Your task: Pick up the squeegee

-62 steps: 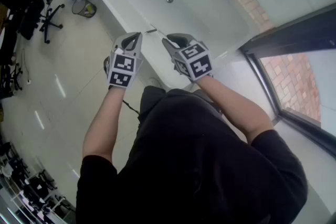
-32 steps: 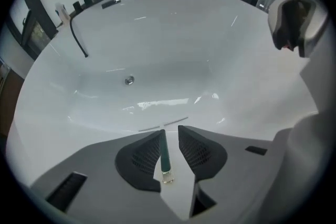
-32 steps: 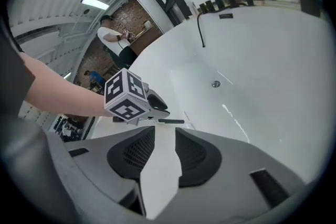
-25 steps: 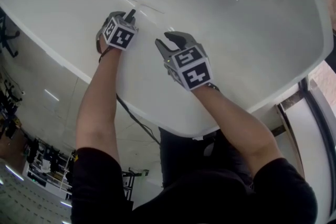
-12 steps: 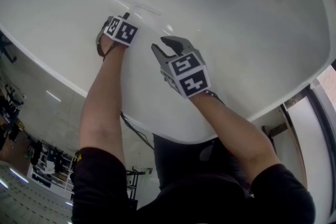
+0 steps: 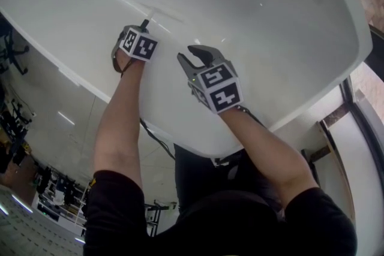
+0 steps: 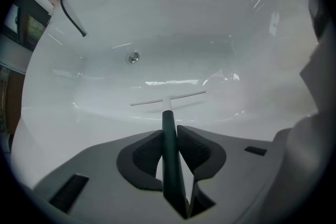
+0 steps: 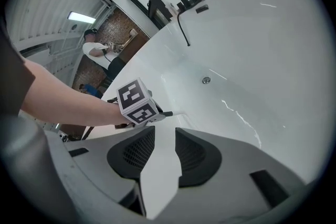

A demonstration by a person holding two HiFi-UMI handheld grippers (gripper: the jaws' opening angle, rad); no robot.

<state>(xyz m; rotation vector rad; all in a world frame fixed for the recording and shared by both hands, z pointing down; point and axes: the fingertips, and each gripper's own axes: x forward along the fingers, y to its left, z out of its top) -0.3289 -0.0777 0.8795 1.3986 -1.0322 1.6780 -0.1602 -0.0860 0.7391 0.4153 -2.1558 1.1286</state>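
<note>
Below, a white bathtub [image 6: 288, 21] fills the view, its drain [image 7: 134, 56] in the floor. My left gripper [image 7: 169, 136] is closing its jaws on the squeegee [image 7: 167, 118] handle, blade toward the tub; my right gripper [image 8: 160, 144] stands spread, empty.

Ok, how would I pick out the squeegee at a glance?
Look inside the white bathtub, on the near side of the round metal drain. The squeegee stands there, with the tongs of the left gripper closing on its handle. It has a dark green handle ending in a thin pale crossbar, the only T-shaped thing in the tub.
</note>
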